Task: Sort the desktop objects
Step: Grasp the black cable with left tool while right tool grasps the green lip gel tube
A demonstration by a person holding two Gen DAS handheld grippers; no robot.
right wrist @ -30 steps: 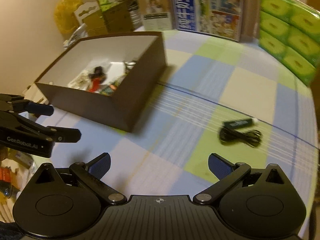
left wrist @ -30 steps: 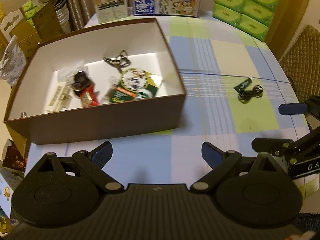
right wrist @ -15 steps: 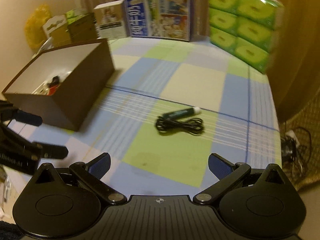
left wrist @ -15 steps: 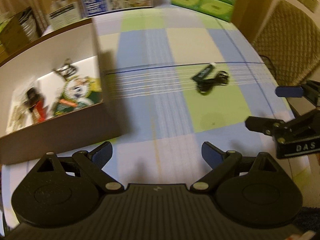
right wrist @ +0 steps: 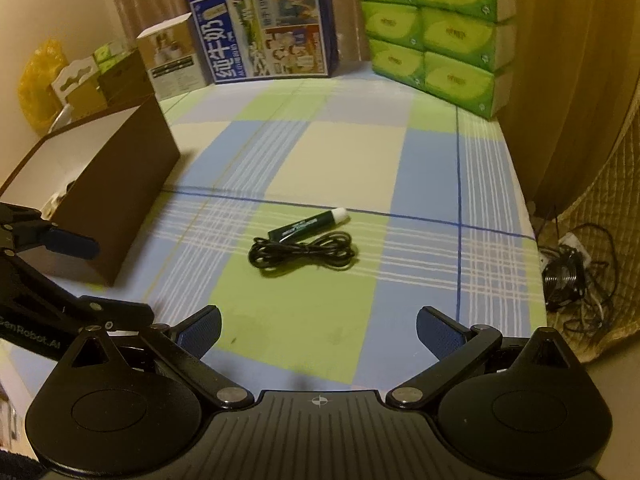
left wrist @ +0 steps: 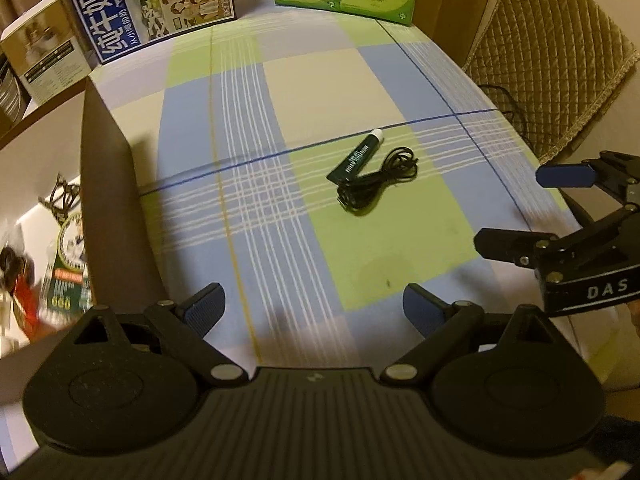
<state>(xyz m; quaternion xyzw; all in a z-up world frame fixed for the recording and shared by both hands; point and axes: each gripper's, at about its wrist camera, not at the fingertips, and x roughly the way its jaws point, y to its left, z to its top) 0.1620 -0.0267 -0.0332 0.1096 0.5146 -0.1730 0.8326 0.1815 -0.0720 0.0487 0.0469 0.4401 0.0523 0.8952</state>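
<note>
Item one, far left: the box [right wrist: 120,184], brown card outside and white inside, stood open on the cloth [right wrist: 344,168]; I saw small clutter in it, blurred, with a round green-rimmed label among it.

Item two: my left gripper [left wrist: 312,308], black ribbed plastic with blue textured pads [left wrist: 204,308], sat wide apart and empty above the cloth; its side read "GenRobot.AI" in the right view.

Item three, mid-table: the tube [right wrist: 308,226], dark green with a white cap and white lettering I could not read, lay touching the cable [right wrist: 302,256], a thin black cord coiled in a loose bundle. Both rested on a green square, well apart from the box.

Item four: my right gripper [right wrist: 318,330], same make, was likewise spread wide and held nothing; "DAS" showed on its side in the left view.

Backdrop: a blue carton [right wrist: 264,28] printed "纯牛奶", then green plastic-wrapped tissue packs [right wrist: 436,28], stacked.
</note>
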